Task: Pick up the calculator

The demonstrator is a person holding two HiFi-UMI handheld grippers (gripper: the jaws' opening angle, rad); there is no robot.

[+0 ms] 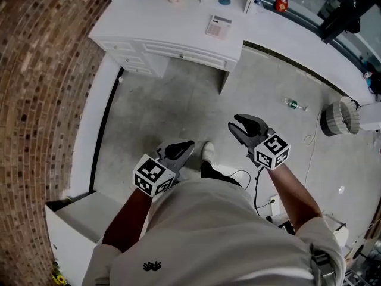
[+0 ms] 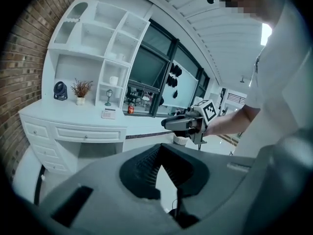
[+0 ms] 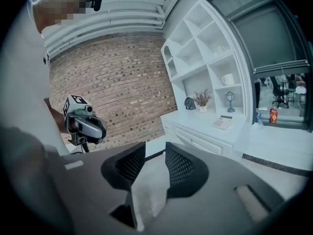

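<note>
The right tongs (image 3: 155, 152) stand released, a clear gap between the two black ribbed pads and nothing in it. The left tongs (image 2: 159, 152) are clenched, their tips meeting on nothing. Both are held out at about waist level above the grey concrete floor (image 1: 178, 106), side by side and apart, pointing towards the long white table with drawers (image 1: 172, 31) against the red brick wall (image 1: 41, 70). The flat pale-grey calculator (image 1: 218, 26) lies on that table near its right end, well away from both tongs. A small red can (image 1: 281, 2) stands on the ledge beyond it, and a clear plastic bottle (image 1: 294, 104) lies on the floor.
</note>
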